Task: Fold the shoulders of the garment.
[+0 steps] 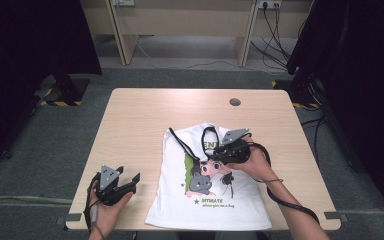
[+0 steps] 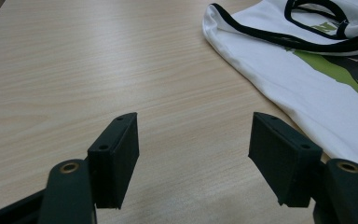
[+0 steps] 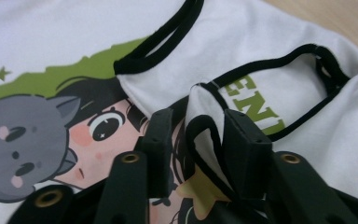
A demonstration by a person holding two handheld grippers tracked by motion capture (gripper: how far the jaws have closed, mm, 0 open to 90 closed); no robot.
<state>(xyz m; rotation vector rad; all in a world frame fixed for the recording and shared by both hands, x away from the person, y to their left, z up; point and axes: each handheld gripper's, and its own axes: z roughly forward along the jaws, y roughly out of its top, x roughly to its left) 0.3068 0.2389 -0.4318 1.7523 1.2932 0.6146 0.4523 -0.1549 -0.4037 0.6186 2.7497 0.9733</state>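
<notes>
Right tool (image 1: 219, 150) parted narrowly around folded shoulder strap of white top (image 1: 240, 200), likely letting fold settle; left tool (image 1: 132, 181) wide, empty, parked on desk (image 1: 145, 110)

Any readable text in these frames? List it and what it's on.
"ENI": green letters on the folded-over top of the white shirt, cut off by the fold, right gripper view.
"BITMATE"-like green word beside a star, low on the shirt print, high view: too small to be sure.
Green script line under it: too blurred to read.
No text on the table or the grippers.
</notes>
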